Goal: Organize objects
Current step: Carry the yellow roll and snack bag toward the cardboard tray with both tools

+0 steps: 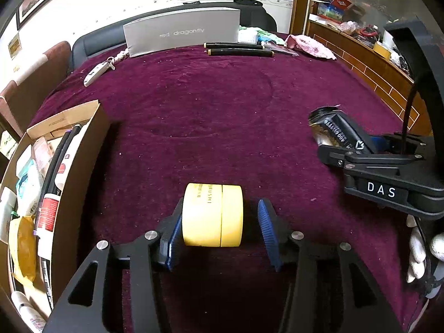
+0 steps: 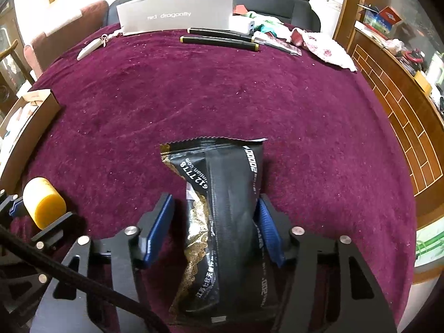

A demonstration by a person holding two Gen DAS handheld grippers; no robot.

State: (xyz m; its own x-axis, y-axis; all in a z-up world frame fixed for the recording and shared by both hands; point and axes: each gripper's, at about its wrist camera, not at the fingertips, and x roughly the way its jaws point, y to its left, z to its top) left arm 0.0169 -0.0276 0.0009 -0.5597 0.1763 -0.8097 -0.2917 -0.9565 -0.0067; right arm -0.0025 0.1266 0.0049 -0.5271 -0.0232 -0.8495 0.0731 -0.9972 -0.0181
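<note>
**Lying between parted jaws: a yellow jar and a black foil packet**

Lying on its side on the plush maroon cloth of the desk, a smooth yellow cylindrical jar is seen between the ribbed blue pads of the left gripper. The left pad is touching the jar's flat end, while a clear gap is left at the right pad, so the jar is not clamped. A crinkled black foil packet, edged with gold pattern and a serrated top seam, is found between the jaws of the right gripper. The right pad is pressed against the packet's side, but the left pad stands apart from it, so the grip is released. At the left edge an open cardboard box is packed with tubes and sachets. Along the far edge a grey paperboard box, two black cylinders with gold caps, a white key fob and a pink floral cloth are laid.
</note>
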